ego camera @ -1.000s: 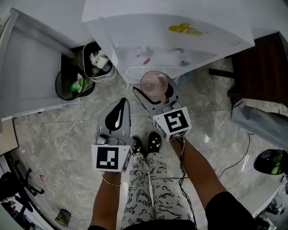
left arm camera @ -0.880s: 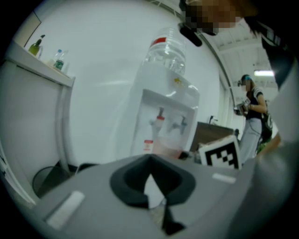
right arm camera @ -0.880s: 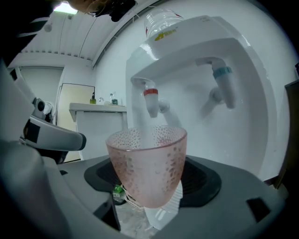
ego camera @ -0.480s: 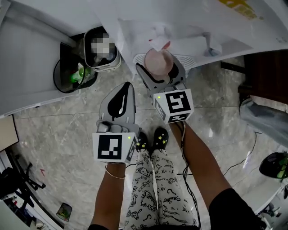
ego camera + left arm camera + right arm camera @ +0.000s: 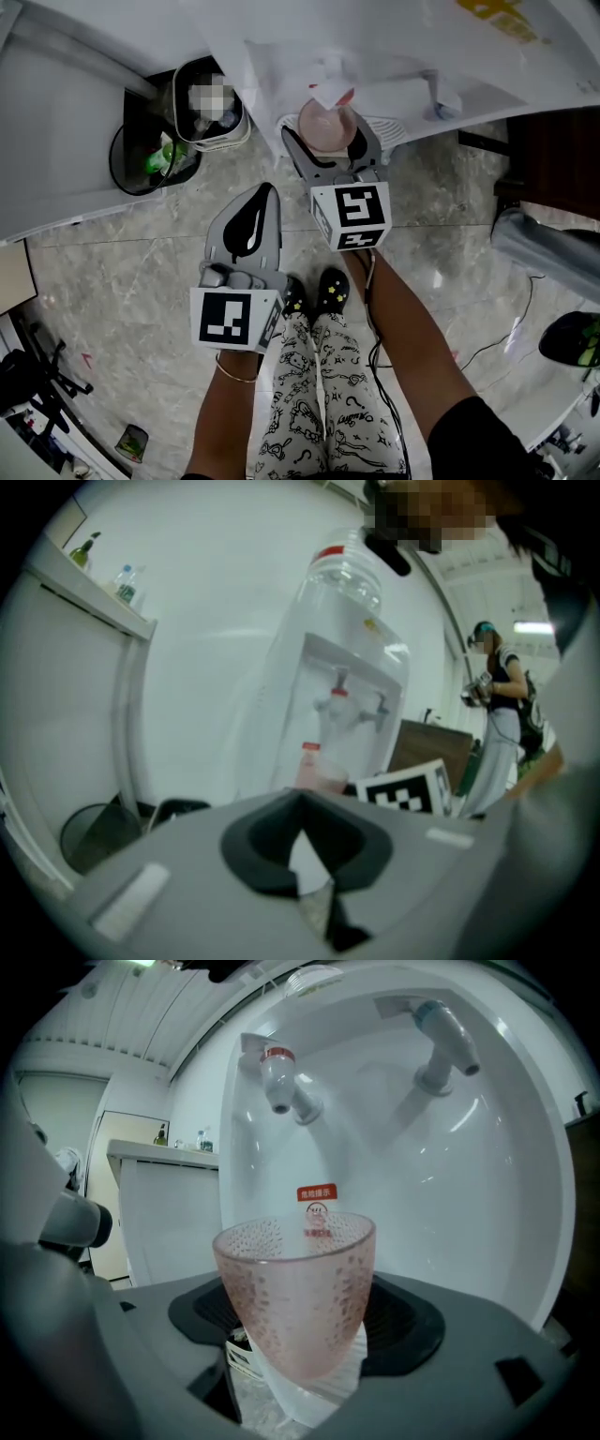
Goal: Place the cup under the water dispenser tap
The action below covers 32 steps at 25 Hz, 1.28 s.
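The right gripper (image 5: pixel 324 139) was held forward on an extended forearm, reaching into the recess of the white water dispenser (image 5: pixel 394 52). Its jaws were closed on the lower body of a pink, dimpled, translucent cup (image 5: pixel 295 1297), one jaw at each side. The cup stood upright in the grip, mouth up, and was clear of the floor (image 5: pixel 122 272). In the head view it sat over the near edge of the slotted drip tray (image 5: pixel 386 127). The right gripper view placed the red tap (image 5: pixel 281 1077) above the cup and slightly to its left, with the blue tap (image 5: pixel 441 1035) further right. Whether the rim lay exactly beneath the red spout could not be determined. The left gripper (image 5: pixel 265 191) was held lower and closer to the body, beside the right forearm and pointing towards the dispenser. Its jaws were brought together at the tips with nothing between them. A white bin (image 5: pixel 187 131) and a black bin (image 5: pixel 141 167) stood on the floor to the left of the dispenser.
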Each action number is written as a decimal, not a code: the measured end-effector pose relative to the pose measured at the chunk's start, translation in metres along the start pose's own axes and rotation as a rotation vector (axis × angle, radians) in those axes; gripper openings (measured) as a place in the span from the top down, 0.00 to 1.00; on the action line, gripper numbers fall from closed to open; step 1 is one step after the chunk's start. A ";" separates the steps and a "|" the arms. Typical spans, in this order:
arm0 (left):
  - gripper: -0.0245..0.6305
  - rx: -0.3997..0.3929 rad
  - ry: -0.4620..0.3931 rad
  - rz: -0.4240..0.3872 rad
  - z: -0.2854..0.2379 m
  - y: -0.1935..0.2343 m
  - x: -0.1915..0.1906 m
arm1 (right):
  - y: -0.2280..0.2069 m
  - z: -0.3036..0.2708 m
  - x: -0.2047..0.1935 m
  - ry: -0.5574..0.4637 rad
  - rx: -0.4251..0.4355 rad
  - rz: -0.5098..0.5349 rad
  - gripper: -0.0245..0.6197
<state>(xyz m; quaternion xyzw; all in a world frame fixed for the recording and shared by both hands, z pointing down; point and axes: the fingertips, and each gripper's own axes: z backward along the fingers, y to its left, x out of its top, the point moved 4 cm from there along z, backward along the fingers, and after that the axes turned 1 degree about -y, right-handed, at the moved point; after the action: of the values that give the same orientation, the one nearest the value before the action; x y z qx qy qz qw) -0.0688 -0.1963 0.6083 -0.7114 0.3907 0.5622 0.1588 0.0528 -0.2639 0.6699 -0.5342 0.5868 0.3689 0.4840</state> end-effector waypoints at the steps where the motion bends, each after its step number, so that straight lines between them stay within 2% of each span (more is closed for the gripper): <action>1: 0.97 0.005 0.000 0.003 0.001 0.001 0.000 | 0.001 -0.001 -0.003 0.012 -0.003 0.005 0.36; 4: 0.97 0.016 -0.001 0.006 0.004 0.004 0.002 | 0.001 -0.001 -0.007 0.036 -0.013 -0.027 0.36; 8: 0.97 0.035 -0.008 0.014 0.011 0.008 0.007 | 0.004 -0.004 -0.012 0.083 0.020 -0.060 0.36; 14: 0.97 0.034 -0.003 0.033 0.015 0.006 0.008 | 0.005 0.001 -0.010 0.087 0.036 -0.070 0.36; 21: 0.97 0.045 -0.001 0.003 0.028 -0.003 0.010 | 0.003 0.022 -0.010 0.090 0.044 -0.085 0.36; 25: 0.97 0.040 -0.010 -0.002 0.042 -0.013 0.021 | 0.018 0.071 -0.013 0.104 0.072 -0.155 0.36; 27: 0.97 0.047 -0.007 -0.002 0.054 -0.018 0.032 | 0.029 0.104 -0.003 0.113 0.115 -0.216 0.36; 30: 0.97 0.084 -0.026 0.065 0.084 -0.027 0.050 | 0.044 0.154 0.029 0.118 0.187 -0.283 0.37; 31: 0.97 0.092 -0.034 0.088 0.096 -0.031 0.056 | 0.045 0.170 0.045 0.105 0.181 -0.285 0.43; 32: 0.97 0.092 -0.041 0.099 0.106 -0.036 0.065 | 0.044 0.185 0.064 0.080 0.163 -0.276 0.63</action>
<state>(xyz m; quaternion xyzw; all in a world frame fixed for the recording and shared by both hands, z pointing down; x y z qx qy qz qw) -0.1097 -0.1270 0.5071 -0.6714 0.4476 0.5653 0.1713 0.0436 -0.0989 0.5567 -0.5830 0.5546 0.2282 0.5481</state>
